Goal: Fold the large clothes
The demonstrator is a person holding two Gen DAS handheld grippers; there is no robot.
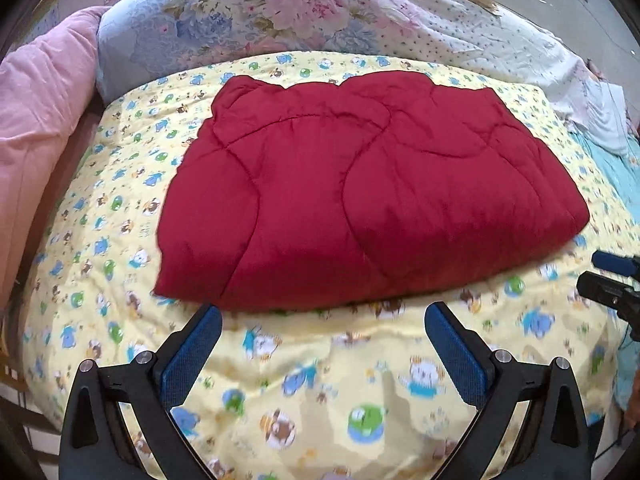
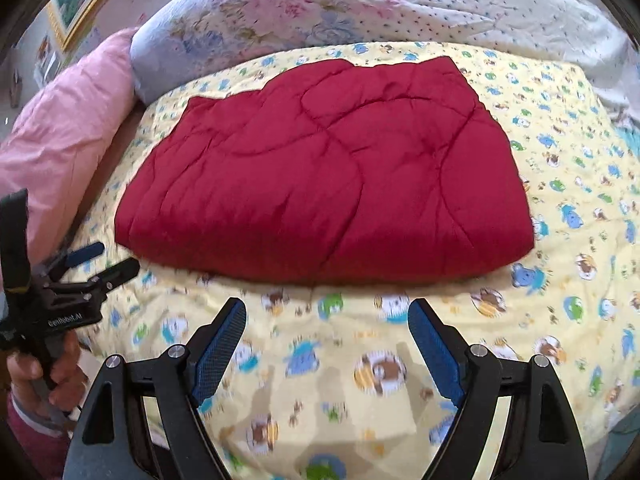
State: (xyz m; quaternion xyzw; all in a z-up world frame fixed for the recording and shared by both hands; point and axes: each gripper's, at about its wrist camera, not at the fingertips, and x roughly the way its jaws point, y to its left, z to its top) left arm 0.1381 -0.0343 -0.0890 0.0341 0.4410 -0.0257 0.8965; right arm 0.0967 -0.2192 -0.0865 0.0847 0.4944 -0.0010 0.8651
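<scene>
Red folded quilt (image 1: 360,192) lies long axis left-right; both grippers' fingers (image 1: 192,352) apart.

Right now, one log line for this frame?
item: red quilted blanket folded, lying on yellow cartoon-print sheet | left hand-held gripper: open, holding nothing | right hand-held gripper: open, holding nothing | contact: none

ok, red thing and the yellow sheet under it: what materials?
Red quilt: looks like padded woven fabric, matte; curved stitch lines puff between seams. Yellow sheet: probably printed cotton or a blend, matte, soft creases, cartoon animal print.
</scene>
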